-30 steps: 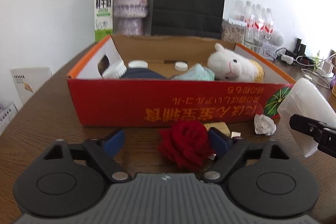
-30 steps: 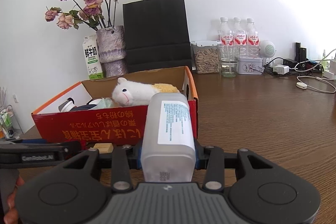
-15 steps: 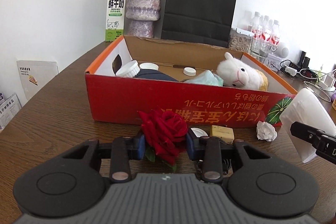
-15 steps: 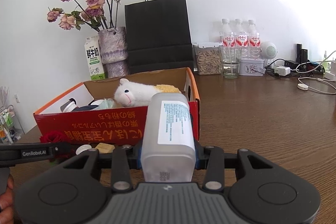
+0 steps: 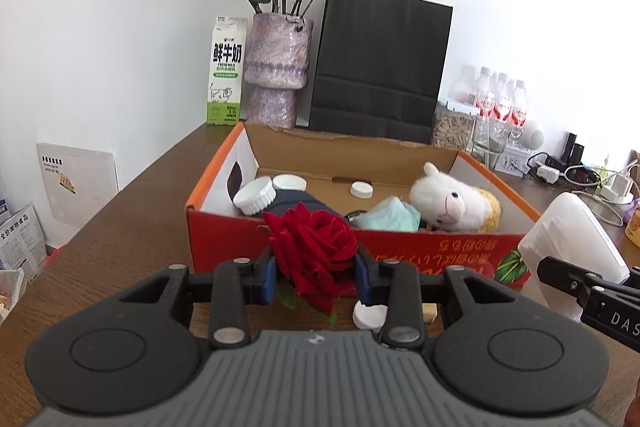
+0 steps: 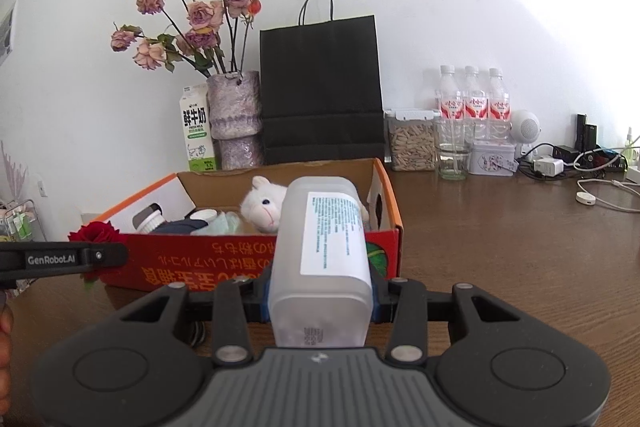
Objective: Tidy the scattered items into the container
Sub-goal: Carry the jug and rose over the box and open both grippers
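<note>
Carrying two items at once: the left gripper (image 5: 316,277) has its fingers clamped on a red rose (image 5: 312,247) just short of the cardboard box (image 5: 400,251), the right gripper (image 6: 320,301) is clamped on a white bottle (image 6: 324,251). Toy lamb (image 5: 452,205) and caps already inside; a white cap (image 5: 370,315) and small block (image 5: 429,311) remain on the surface (image 5: 120,227).
</note>
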A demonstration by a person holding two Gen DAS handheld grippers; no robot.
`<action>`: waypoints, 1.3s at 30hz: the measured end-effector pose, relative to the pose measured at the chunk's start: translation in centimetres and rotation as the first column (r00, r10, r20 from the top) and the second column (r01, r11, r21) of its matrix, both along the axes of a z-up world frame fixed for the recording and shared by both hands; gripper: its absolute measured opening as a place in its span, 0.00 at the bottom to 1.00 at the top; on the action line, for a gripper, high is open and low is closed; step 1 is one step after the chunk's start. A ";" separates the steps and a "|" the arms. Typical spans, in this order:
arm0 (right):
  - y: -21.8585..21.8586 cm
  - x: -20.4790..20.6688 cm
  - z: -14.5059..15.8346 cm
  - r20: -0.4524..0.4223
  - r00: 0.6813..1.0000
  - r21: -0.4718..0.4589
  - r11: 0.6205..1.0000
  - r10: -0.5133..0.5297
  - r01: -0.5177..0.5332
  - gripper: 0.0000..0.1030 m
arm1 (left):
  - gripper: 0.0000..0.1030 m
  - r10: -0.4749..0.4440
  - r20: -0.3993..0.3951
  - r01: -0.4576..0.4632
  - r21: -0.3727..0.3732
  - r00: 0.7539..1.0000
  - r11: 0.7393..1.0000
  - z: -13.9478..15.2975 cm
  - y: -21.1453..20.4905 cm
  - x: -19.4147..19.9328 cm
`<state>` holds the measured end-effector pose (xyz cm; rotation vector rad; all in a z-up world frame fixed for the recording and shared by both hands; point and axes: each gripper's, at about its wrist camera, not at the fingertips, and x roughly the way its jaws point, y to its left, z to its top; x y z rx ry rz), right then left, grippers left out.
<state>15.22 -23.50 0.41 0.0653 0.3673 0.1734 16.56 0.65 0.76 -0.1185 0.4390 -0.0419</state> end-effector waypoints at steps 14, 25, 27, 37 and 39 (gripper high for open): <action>3.3 5.5 5.4 0.104 0.993 0.010 0.998 0.057 -0.058 0.38 | 0.35 0.029 0.118 -0.026 -0.022 0.993 0.999 4.2 -0.3 5.4; 7.1 14.2 6.0 0.083 0.995 -0.003 0.998 0.057 -0.057 0.38 | 0.36 0.106 0.104 -0.102 -0.042 0.989 0.994 2.9 0.2 12.6; 7.4 15.0 5.1 0.062 0.996 -0.010 0.998 0.064 -0.064 0.38 | 0.36 0.121 0.089 -0.119 -0.024 0.989 0.993 2.0 0.4 12.8; 8.2 14.7 3.1 0.052 0.996 -0.066 0.996 0.066 -0.063 0.38 | 0.36 0.140 0.084 -0.141 0.009 0.987 0.990 1.3 0.7 12.3; 8.1 14.7 3.2 0.047 0.996 -0.060 0.996 0.070 -0.067 0.38 | 0.36 0.138 0.078 -0.139 0.014 0.987 0.990 1.2 0.7 12.5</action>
